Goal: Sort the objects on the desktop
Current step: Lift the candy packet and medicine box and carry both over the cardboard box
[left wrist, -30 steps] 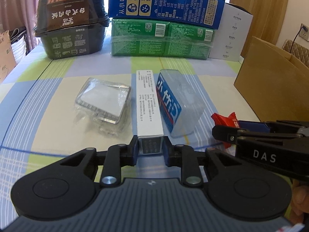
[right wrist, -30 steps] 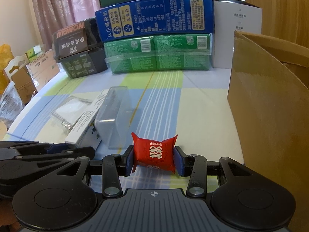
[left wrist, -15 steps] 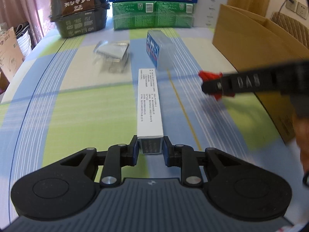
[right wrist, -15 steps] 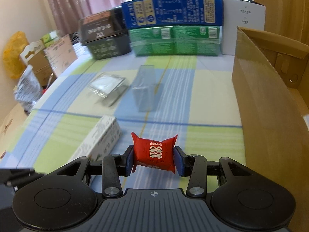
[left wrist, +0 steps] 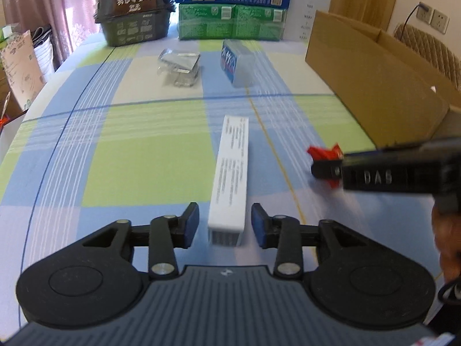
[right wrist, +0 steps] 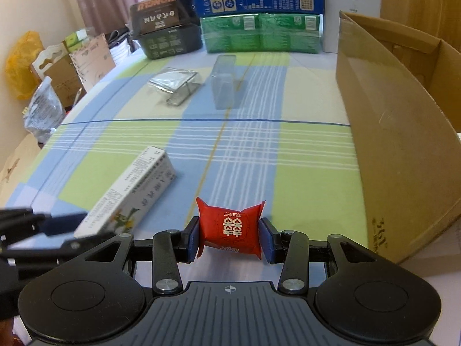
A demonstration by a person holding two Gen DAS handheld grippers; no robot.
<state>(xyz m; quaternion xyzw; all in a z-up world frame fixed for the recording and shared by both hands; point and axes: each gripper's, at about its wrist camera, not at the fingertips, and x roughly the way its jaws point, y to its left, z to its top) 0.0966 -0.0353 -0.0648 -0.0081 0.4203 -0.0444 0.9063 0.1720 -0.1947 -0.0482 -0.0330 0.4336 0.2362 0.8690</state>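
Two claws, one in each of your hands. Your left claw (left wrist: 224, 227): jaws have just been opening, pads now clear on both sides of the white carton (left wrist: 232, 177), which lies flat on the checked surface (left wrist: 138, 155) between them. Your right claw (right wrist: 229, 239): closed on the red candy packet (right wrist: 230, 227), pads pressing both ends. Beyond: clear plastic pack (right wrist: 174, 85), transparent box (right wrist: 223, 82). Far right: open cardboard box (right wrist: 389, 132), standing on the surface.
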